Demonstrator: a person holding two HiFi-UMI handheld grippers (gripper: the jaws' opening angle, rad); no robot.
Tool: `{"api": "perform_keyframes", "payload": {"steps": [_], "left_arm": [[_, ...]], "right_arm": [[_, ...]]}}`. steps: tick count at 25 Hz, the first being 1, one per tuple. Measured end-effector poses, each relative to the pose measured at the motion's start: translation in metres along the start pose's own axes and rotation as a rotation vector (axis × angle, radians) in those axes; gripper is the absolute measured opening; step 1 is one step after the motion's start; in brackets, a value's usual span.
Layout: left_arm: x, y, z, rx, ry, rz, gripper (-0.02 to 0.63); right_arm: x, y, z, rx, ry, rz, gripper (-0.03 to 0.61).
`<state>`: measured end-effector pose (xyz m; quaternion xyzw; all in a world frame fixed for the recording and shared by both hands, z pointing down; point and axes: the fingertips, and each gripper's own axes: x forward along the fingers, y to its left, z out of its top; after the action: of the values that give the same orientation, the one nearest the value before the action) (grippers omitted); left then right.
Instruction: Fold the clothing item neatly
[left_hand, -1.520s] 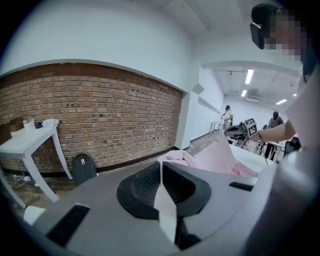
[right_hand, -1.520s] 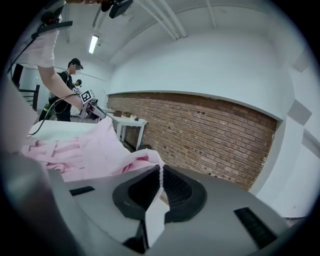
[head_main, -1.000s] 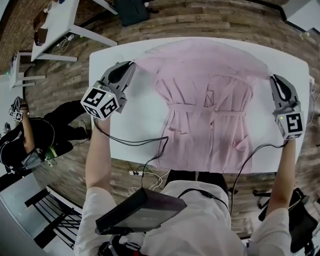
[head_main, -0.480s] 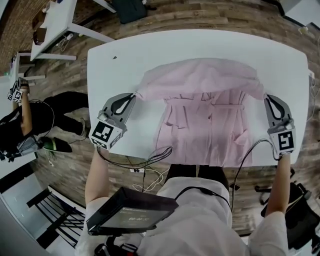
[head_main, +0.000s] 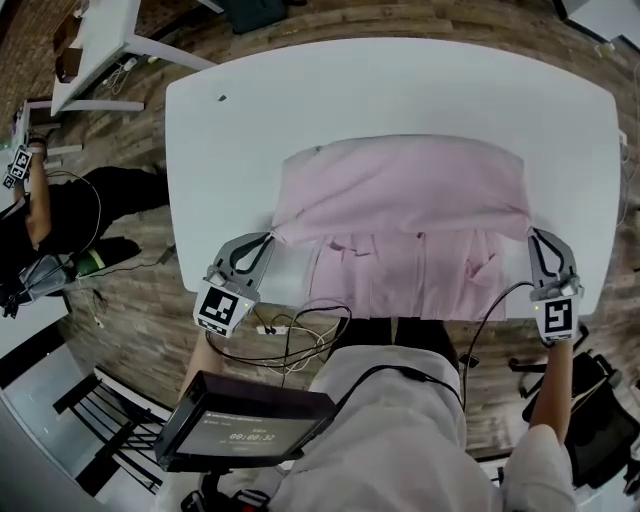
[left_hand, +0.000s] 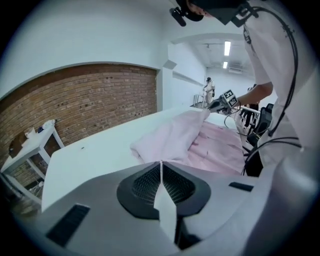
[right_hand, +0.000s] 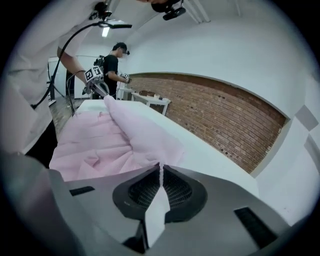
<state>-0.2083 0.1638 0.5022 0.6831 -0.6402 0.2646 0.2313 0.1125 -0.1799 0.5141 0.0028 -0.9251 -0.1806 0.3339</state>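
Head view: the pink garment (head_main: 400, 195) lies on the white table (head_main: 400, 90), toward its near edge. An upper layer is doubled over a lower one that reaches the table's near edge. The left gripper (head_main: 270, 238) is clenched on the upper layer's left corner and the right gripper (head_main: 533, 233) on its right corner. Both grippers are over the table's near side. Past the table's left end, another person (head_main: 45, 220) is on the wood floor (head_main: 400, 20).
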Motion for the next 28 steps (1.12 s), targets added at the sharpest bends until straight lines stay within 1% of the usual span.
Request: {"api": "perform_keyframes", "payload": {"steps": [3,4,5,6,7,8,10,11,13,14,15,16,17,19,20,21,22,24,25,27,28], "left_arm": [[0.018,-0.02,-0.044,0.037,0.105,-0.047,0.014],[0.023,-0.024,-0.058,0.037,0.14,-0.059,0.014],[0.025,-0.024,-0.071,0.02,0.166,-0.067,0.015],[0.023,-0.023,-0.08,-0.009,0.183,-0.07,0.039],[0.019,-0.02,-0.088,-0.042,0.193,-0.069,0.065],[0.014,-0.016,-0.093,-0.076,0.199,-0.063,0.076],[0.002,-0.006,-0.091,-0.144,0.185,-0.03,0.094],[-0.004,-0.001,-0.082,-0.178,0.157,-0.009,0.093],[-0.006,0.004,-0.045,-0.223,0.062,0.012,0.093],[0.0,0.001,-0.021,-0.223,0.01,0.001,0.092],[0.011,-0.007,0.003,-0.203,-0.033,-0.025,0.092],[0.025,-0.02,0.024,-0.16,-0.062,-0.065,0.092],[0.042,-0.037,0.041,-0.096,-0.07,-0.115,0.092],[0.071,-0.073,0.056,0.055,-0.033,-0.224,0.092],[0.081,-0.087,0.055,0.109,-0.002,-0.265,0.092],[0.087,-0.097,0.05,0.144,0.029,-0.291,0.094],[0.091,-0.103,0.045,0.169,0.06,-0.303,0.107],[0.096,-0.109,0.035,0.219,0.113,-0.309,0.142],[0.098,-0.111,0.032,0.245,0.134,-0.31,0.163],[0.106,-0.111,0.027,0.292,0.167,-0.297,0.173],[0.111,-0.109,0.025,0.306,0.177,-0.282,0.173]], "right_arm": [[0.009,0.031,-0.039,0.017,0.126,0.064,0.021],[0.014,0.042,-0.049,0.012,0.164,0.09,0.023],[0.016,0.051,-0.057,0.002,0.198,0.115,0.047],[0.017,0.056,-0.063,-0.002,0.226,0.135,0.096],[0.014,0.056,-0.068,0.003,0.246,0.146,0.128],[0.008,0.052,-0.072,0.015,0.262,0.146,0.161],[-0.004,0.04,-0.074,0.068,0.261,0.117,0.161],[-0.009,0.032,-0.067,0.114,0.235,0.092,0.161],[-0.009,0.02,-0.035,0.212,0.137,0.056,0.161],[-0.004,0.018,-0.013,0.238,0.08,0.064,0.16],[0.004,0.022,0.01,0.236,0.033,0.094,0.159],[0.015,0.032,0.032,0.202,0.005,0.142,0.16],[0.026,0.048,0.05,0.141,-0.001,0.198,0.16],[0.049,0.085,0.073,-0.007,0.016,0.298,0.161],[0.058,0.101,0.076,-0.063,0.032,0.336,0.161],[0.065,0.112,0.075,-0.103,0.052,0.363,0.161],[0.069,0.118,0.071,-0.127,0.072,0.376,0.161],[0.076,0.118,0.065,-0.146,0.094,0.37,0.161],[0.079,0.116,0.065,-0.144,0.099,0.365,0.161],[0.084,0.112,0.066,-0.129,0.102,0.358,0.155],[0.085,0.111,0.067,-0.12,0.101,0.353,0.097]]}}
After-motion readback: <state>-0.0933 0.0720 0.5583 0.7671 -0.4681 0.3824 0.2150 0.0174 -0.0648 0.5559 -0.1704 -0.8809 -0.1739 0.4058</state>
